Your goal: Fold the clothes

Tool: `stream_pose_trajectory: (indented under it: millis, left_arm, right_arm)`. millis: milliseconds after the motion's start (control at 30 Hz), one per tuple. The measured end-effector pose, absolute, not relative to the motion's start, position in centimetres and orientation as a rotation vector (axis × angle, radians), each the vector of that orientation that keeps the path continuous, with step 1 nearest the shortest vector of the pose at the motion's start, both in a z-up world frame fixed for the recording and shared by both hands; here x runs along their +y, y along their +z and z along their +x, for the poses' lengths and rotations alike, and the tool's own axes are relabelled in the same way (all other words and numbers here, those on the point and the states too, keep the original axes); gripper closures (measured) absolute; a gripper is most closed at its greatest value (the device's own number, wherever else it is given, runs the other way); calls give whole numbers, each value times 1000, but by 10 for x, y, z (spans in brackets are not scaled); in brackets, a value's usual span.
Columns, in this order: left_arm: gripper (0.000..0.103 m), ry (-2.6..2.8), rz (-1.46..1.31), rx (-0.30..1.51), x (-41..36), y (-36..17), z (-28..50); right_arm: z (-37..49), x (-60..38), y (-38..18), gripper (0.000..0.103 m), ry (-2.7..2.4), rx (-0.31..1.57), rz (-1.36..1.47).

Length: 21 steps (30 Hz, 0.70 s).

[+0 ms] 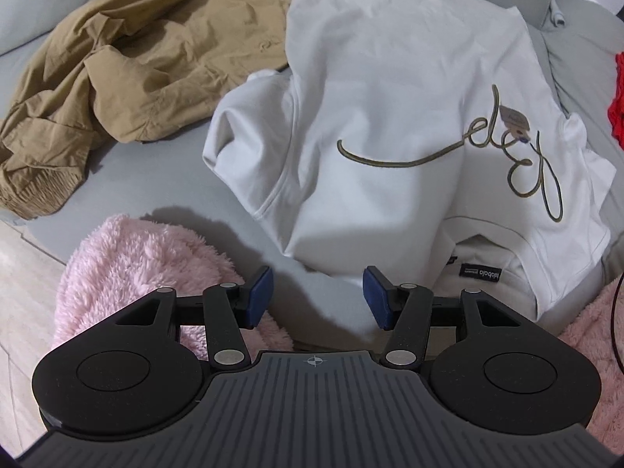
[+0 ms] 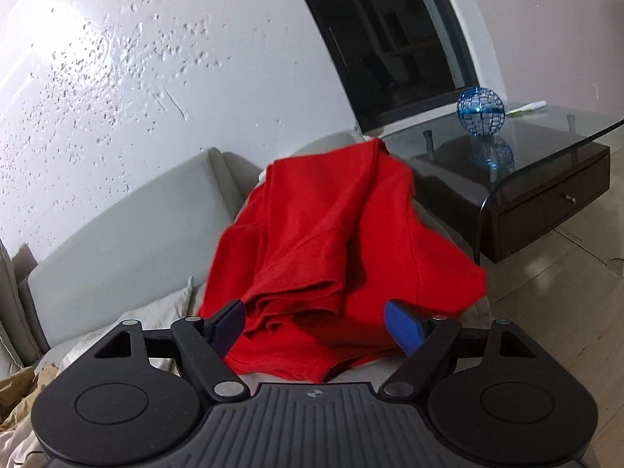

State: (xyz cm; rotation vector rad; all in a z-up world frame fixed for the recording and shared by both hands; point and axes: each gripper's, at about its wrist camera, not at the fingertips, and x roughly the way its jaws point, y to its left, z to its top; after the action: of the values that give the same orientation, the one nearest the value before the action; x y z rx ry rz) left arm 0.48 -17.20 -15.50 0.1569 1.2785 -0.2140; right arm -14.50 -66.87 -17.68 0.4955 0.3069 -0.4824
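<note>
White T-shirt (image 1: 390, 124), left wrist view: centre and right of frame, lying on grey sofa seat (image 1: 163, 179). Long axis runs from top centre down to lower right; collar end points to the lower right, neck label (image 1: 480, 273) showing there. Smooth knit, soft folds, 1 sleeve (image 1: 249, 144) bunched at its left edge. Gold-olive script lettering (image 1: 507, 156) across the chest, with a small tag lying on it.

Left gripper (image 1: 318, 296): jaws spread, nothing between the blue pads (image 1: 259, 296), poised over the shirt's near hem, not gripping it.

Around it: crumpled tan garment (image 1: 128, 66) at upper left, woven and creased, gathered waistband at far left, touching the shirt's upper left edge. Pink fleece (image 1: 148, 261), fluffy, at lower left and lower right, under the gripper body. Red edge at far right (same colour as the garment below).

Right wrist view: red T-shirt (image 2: 331, 241), thin knit, draped in loose folds over the sofa arm, long axis running upper right to lower left, centre frame. Right gripper (image 2: 314, 325): jaws wide apart, released; red cloth lies behind the gap, pads not pressing it.

Behind: pitted white wall (image 2: 117, 78), dark window, glass side table (image 2: 546, 148) at right bearing 1 blue wire ball (image 2: 480, 109).
</note>
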Motion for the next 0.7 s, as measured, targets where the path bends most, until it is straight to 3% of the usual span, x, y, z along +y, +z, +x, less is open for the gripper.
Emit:
stream_pose_trajectory:
  millis: [300, 600, 700]
  left_arm:
    - [46, -235, 117, 1286, -174, -161, 2]
    - [44, -334, 43, 1253, -175, -159, -3]
    - [43, -362, 15, 1241, -170, -158, -7]
  right_arm:
    - [-149, -641, -127, 21, -469, 244, 482]
    - [-116, -505, -134, 20, -288, 624, 606]
    - [-101, -471, -143, 27, -292, 749, 633]
